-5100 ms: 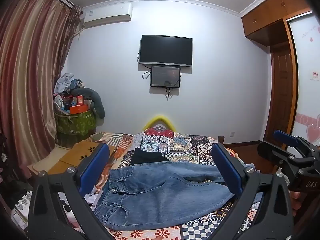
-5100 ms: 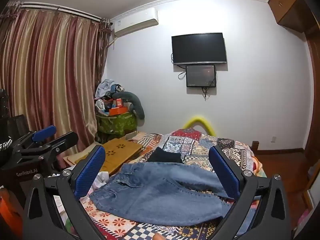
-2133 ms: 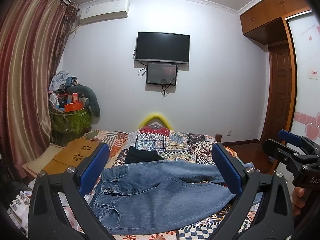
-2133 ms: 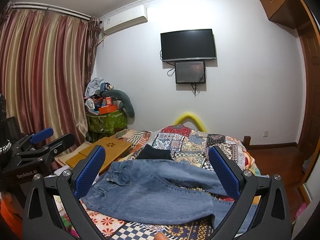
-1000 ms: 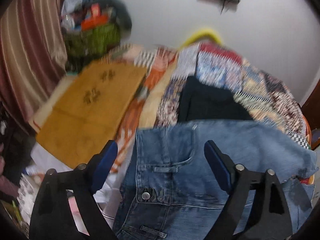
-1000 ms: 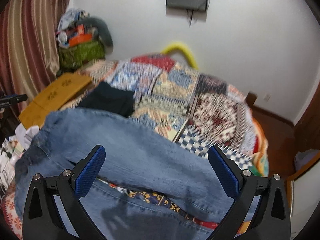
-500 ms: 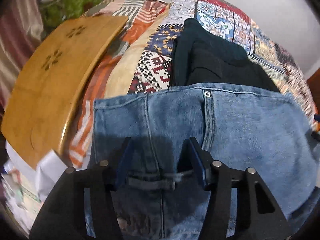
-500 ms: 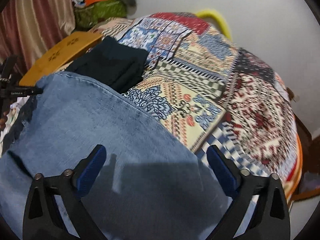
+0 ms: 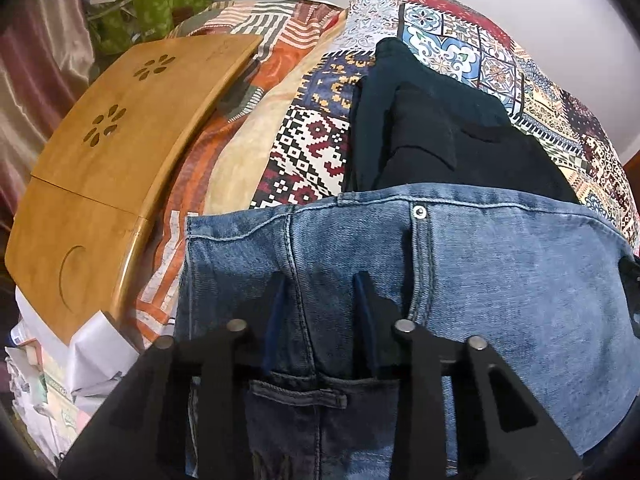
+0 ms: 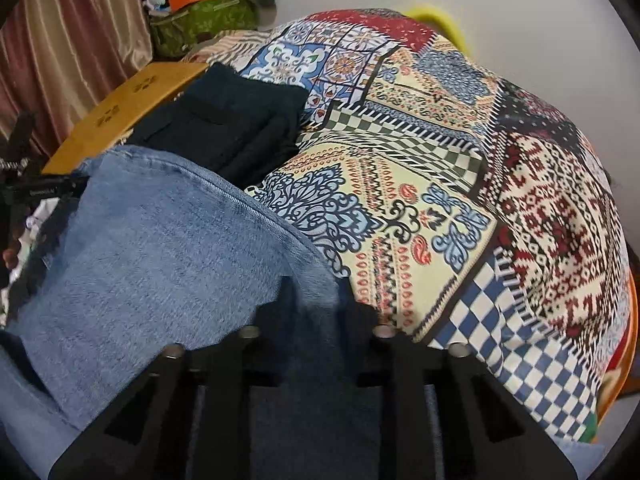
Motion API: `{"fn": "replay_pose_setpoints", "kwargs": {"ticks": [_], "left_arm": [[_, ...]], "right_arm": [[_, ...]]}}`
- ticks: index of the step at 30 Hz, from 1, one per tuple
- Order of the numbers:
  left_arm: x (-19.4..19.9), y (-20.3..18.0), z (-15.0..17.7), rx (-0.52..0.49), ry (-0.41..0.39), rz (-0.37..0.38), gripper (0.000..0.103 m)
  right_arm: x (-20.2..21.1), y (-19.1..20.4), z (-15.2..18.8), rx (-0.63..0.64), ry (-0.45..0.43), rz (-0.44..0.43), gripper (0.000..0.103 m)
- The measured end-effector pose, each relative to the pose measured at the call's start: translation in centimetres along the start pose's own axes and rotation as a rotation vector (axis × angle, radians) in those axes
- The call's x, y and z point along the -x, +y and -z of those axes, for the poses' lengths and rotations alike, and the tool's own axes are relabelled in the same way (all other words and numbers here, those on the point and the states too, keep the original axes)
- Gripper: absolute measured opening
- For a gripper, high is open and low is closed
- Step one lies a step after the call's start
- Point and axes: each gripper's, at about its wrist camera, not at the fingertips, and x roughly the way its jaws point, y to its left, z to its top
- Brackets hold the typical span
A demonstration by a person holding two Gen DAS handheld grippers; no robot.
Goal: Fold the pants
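Blue jeans (image 9: pixel 480 280) lie flat on the patchwork bedspread (image 9: pixel 312 152). My left gripper (image 9: pixel 318 280) points steeply down at the waistband area, by a side seam and a belt loop. Its jaws are closing with denim between them, and the pads still stand apart. In the right wrist view the jeans (image 10: pixel 160 248) run off to the left. There my right gripper (image 10: pixel 314 284) is closing on the far edge of the denim leg, its fingers nearly together with fabric pinched between them.
A folded black garment (image 9: pixel 440 140) lies just beyond the waistband and shows again as a black garment (image 10: pixel 232 128). A wooden lap desk (image 9: pixel 120 140) sits at the bed's left edge. Papers (image 9: pixel 60 380) lie below it. A green bag (image 10: pixel 200 20) stands by the curtain.
Both grippers came down from above the bed onto the jeans. The left jaws narrowed over the waistband. The right jaws went from wide open to closed on the leg's edge.
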Motion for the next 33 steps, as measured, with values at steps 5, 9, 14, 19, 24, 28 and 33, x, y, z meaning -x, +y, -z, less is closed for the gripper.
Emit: {"fn": "replay_pose_setpoints", "kwargs": {"ticks": [5,9,14,19,24,28,33], "left_arm": [[1.2,0.0,0.1,0.018,-0.013,-0.027,0.017],[2.3,0.0,0.3,0.004,-0.007,-0.025,0.017],[3.6,-0.3,1.6,-0.007,0.052,-0.012,0.037],[7.9,-1.3,4.6,-0.116,-0.035,-0.047,0.072],[10.2,-1.1,8.4,-0.146,-0.013,-0.021,0.082],[9.8,-0.5,11.5,-0.137,0.049,-0.042,0.083],[8.7,0.1,14.6,-0.127,0.120,-0.054,0.083]], "right_arm": [[2.9,1.2,0.2,0.030,-0.068,0.006,0.007],[4.1,2.1,0.5,0.067,-0.047,0.024,0.007],[5.9,1.7,2.3,0.064,-0.021,0.132,0.032],[11.3,-2.6,6.6,-0.120,-0.065,0.179,0.045],[15.9,-8.4,13.8,-0.371,-0.090,0.247,0.046],[17.3,-12.5,21.9,-0.554,-0.019,0.321,0.046],[17.7,-13.8,30.9,-0.713,0.042,0.374,0.046]]}}
